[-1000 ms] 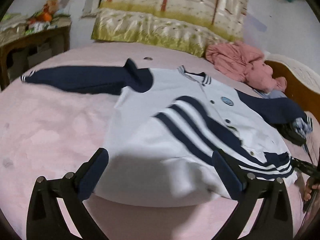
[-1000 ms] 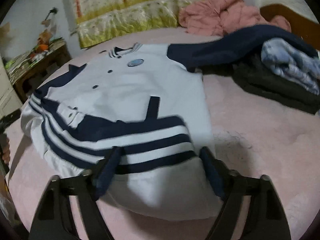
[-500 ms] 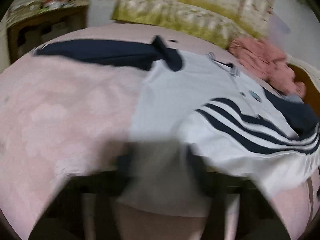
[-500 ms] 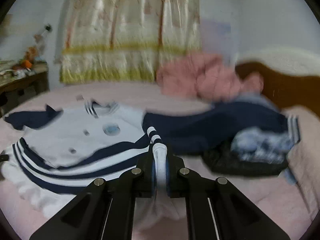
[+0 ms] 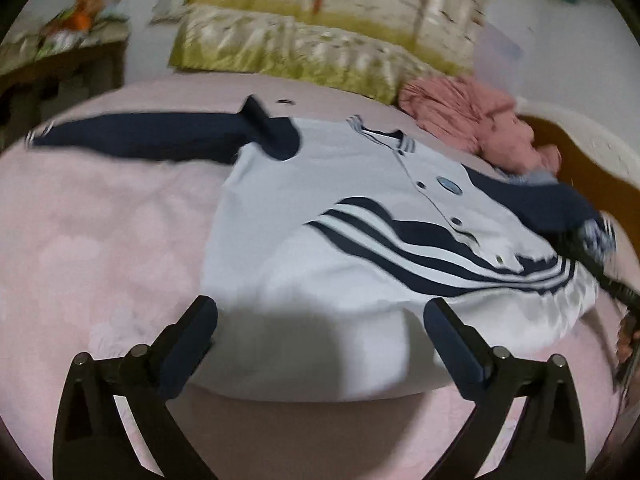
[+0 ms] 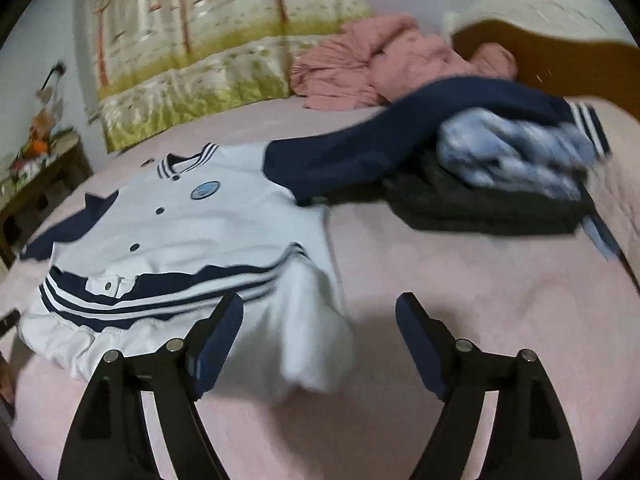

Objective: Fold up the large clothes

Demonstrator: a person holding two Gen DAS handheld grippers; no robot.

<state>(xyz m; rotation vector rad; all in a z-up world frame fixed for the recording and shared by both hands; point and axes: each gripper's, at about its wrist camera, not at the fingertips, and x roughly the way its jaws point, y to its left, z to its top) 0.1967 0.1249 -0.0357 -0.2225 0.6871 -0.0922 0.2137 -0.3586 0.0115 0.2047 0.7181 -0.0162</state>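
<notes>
A white baseball jacket (image 5: 320, 208) with navy sleeves and navy stripes lies front up on the pink bed (image 5: 100, 240), its hem folded up over the body. Its left sleeve (image 5: 140, 140) stretches out flat. In the right wrist view the jacket (image 6: 208, 232) lies left of centre and its other sleeve (image 6: 380, 140) runs over a clothes pile. My left gripper (image 5: 320, 332) is open and empty, just above the folded bottom edge. My right gripper (image 6: 320, 340) is open and empty, over the jacket's right bottom corner.
A pink garment (image 6: 380, 68) lies bunched by the wooden headboard (image 6: 560, 52). A blue-grey garment (image 6: 512, 156) sits on dark clothing (image 6: 480, 208) at the right. A patterned quilt (image 5: 320, 48) lies at the bed's far side. A wooden side table (image 5: 48, 68) stands left.
My right gripper was shut on the striped hem half a second ago; it has let go, opened and dropped back. My left gripper is open again. The hem now lies folded over the body.
</notes>
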